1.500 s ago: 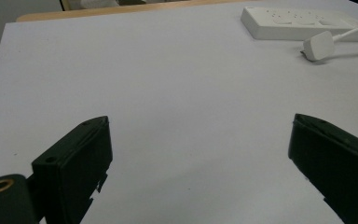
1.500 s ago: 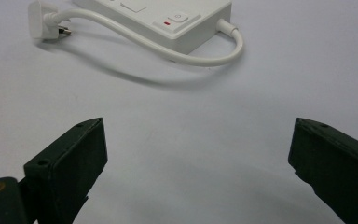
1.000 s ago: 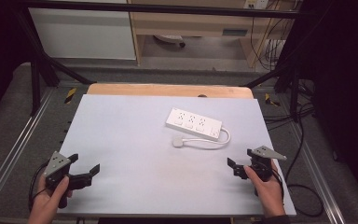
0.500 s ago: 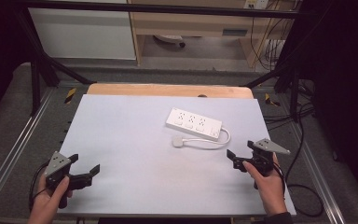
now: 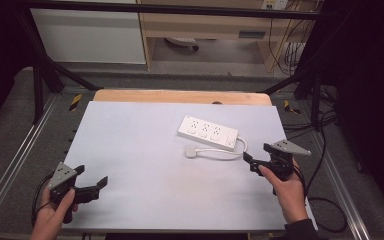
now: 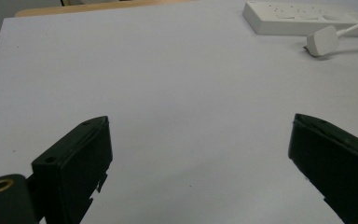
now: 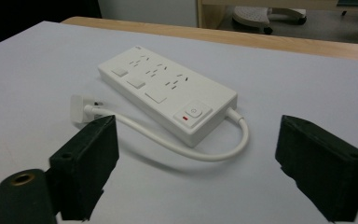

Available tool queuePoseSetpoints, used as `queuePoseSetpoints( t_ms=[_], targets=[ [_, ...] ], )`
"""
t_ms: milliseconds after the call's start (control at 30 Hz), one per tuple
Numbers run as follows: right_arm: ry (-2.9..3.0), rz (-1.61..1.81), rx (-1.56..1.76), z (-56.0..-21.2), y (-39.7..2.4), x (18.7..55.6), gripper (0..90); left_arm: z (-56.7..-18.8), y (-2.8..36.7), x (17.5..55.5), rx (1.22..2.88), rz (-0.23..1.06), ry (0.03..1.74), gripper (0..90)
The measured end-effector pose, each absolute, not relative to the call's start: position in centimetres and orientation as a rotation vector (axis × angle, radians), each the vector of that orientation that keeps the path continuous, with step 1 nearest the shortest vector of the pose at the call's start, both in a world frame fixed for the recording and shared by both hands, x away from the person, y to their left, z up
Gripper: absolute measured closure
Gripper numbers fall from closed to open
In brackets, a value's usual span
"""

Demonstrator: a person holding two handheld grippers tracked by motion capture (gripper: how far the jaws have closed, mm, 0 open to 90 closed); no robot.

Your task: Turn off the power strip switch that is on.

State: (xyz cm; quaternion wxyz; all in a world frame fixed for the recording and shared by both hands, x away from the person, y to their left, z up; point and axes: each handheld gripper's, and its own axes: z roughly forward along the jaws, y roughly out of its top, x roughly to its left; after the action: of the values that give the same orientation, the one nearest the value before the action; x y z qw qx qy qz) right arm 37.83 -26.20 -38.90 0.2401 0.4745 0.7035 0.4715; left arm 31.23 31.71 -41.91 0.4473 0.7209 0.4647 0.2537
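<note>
White plastic catches the eye first: a power strip lies on the right half of the table, toward the far side, its short cable looping round to a plug lying flat just near of it. Nothing has been gripped yet — as I read it, the work is barely begun, with the whole handling of strip and plug still to come.

At the near right, the right gripper is held just above the table and aimed at the strip, close to the cable's loop. Its jaws have just been closing a little, yet they stand wide apart with nothing between them. Down at the near left corner, the left gripper rests well away from the strip, jaws spread wide and empty, only bare tabletop ahead of it.

The table has a pale grey, matte top, and a strip of light wood shows along its far edge. Black frame bars rise at either side; beyond them are grey flooring, a white cabinet and wooden shelving — with cables hanging at the far right.
</note>
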Motion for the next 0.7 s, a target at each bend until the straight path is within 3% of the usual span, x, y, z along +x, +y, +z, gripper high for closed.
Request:
queuePoseSetpoints(
  t_ms=[300,433,700],
  targets=[
    [1.953,1.271,1.258,-37.2,-25.6,39.2,36.2,-41.9,31.7,31.3,1.787,0.625,1.152,6.1],
    [1.951,1.277,1.225,-36.1,-25.4,40.0,51.9,-42.0,31.7,31.3,1.79,0.623,1.155,6.1],
    [1.948,1.261,1.175,-35.1,-24.9,41.5,69.8,-42.0,31.7,31.3,1.788,0.625,1.154,6.1]
  ],
)
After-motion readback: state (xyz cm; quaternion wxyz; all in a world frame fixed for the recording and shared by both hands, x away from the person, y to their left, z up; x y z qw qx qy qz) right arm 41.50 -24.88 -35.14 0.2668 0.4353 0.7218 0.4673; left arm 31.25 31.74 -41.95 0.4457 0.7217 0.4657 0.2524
